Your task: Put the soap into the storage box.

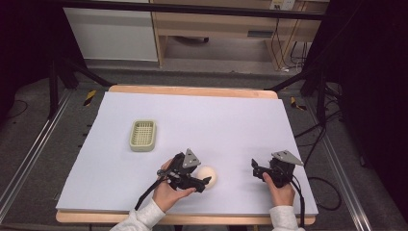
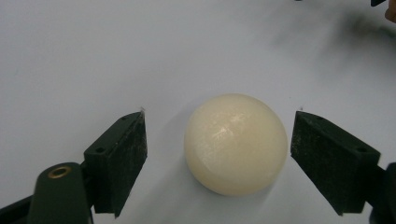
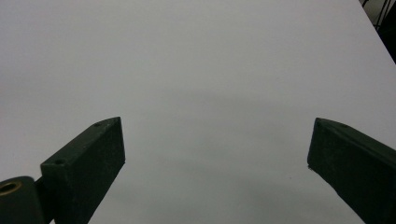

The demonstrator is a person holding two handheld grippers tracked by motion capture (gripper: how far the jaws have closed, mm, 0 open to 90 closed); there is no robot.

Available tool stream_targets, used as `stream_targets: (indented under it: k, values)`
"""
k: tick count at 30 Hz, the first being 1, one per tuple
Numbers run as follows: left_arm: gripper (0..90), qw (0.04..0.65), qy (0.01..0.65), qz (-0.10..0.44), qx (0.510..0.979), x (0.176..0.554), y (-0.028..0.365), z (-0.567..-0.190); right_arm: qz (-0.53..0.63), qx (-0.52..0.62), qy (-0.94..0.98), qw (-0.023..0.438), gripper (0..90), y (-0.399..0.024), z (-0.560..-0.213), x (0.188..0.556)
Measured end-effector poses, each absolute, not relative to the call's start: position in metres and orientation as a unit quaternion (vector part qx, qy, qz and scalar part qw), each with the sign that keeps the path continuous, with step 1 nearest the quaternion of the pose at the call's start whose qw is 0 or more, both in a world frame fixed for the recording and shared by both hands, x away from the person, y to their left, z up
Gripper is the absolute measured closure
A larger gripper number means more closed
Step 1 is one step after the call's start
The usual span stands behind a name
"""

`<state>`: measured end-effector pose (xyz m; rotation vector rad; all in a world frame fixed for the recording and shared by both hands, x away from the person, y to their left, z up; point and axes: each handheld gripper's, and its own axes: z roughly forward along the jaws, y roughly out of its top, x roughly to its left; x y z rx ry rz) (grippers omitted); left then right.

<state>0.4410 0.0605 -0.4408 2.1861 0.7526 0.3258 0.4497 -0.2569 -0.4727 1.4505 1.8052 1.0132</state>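
A cream-coloured round soap [image 2: 236, 142] lies on the white table sheet [image 1: 226, 125] near the front middle, and shows in the high view as a pale ball [image 1: 208, 175]. My left gripper [image 1: 204, 178] is open around it, one jaw on each side, with a small gap between each pad and the soap. In the left gripper view my left gripper [image 2: 219, 158] straddles the soap. A pale green slatted soap dish [image 1: 143, 135] sits further back on the left. My right gripper [image 1: 256, 169] is open at the front right, over bare sheet [image 3: 210, 93], with nothing between its jaws.
The sheet covers a wooden table whose front edge [image 1: 192, 219] runs just under the person's sleeves. Beyond the table are a wooden bench frame [image 1: 216, 29], black stand legs and cables on the floor [image 1: 317, 139].
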Motion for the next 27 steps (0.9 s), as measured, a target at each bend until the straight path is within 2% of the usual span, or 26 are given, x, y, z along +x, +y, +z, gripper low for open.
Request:
stream_targets:
  k: [27]
  values:
    - [16.2, 0.366, 0.296, 0.117, 0.875, 0.445, 0.041, -0.459, 0.386, 0.547, 0.679, 0.301, 4.4, -0.257, -0.472, 0.449]
